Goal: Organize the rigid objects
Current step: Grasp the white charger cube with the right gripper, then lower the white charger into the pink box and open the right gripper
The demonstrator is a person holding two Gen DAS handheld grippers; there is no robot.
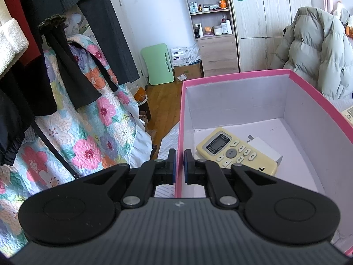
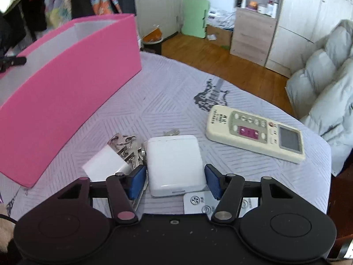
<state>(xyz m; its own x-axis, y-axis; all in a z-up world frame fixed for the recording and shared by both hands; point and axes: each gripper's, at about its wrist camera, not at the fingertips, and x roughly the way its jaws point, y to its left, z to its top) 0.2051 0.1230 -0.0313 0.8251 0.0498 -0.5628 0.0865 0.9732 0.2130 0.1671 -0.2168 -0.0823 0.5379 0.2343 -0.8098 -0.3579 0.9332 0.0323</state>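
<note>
My left gripper (image 1: pixel 180 154) is shut on the left wall of the pink box (image 1: pixel 179 119), one pad on each side. Inside the box lie a cream remote (image 1: pixel 237 151) and a white block (image 1: pixel 264 148) under it. In the right wrist view the pink box (image 2: pixel 72 88) stands at the left on the grey bedspread (image 2: pixel 172 92). My right gripper (image 2: pixel 175 176) is open around a white rectangular charger (image 2: pixel 174 161) that lies on the bed; the pads sit at its sides with small gaps. A second cream remote (image 2: pixel 256 132) lies to the right.
A small white plug (image 2: pixel 106 164) and metal keys on a ring (image 2: pixel 126 145) lie left of the charger. A metal plate (image 2: pixel 198 201) lies under the gripper. A grey puffer coat (image 2: pixel 326 84) is at the right, and a wooden floor, shelves and hanging clothes are behind.
</note>
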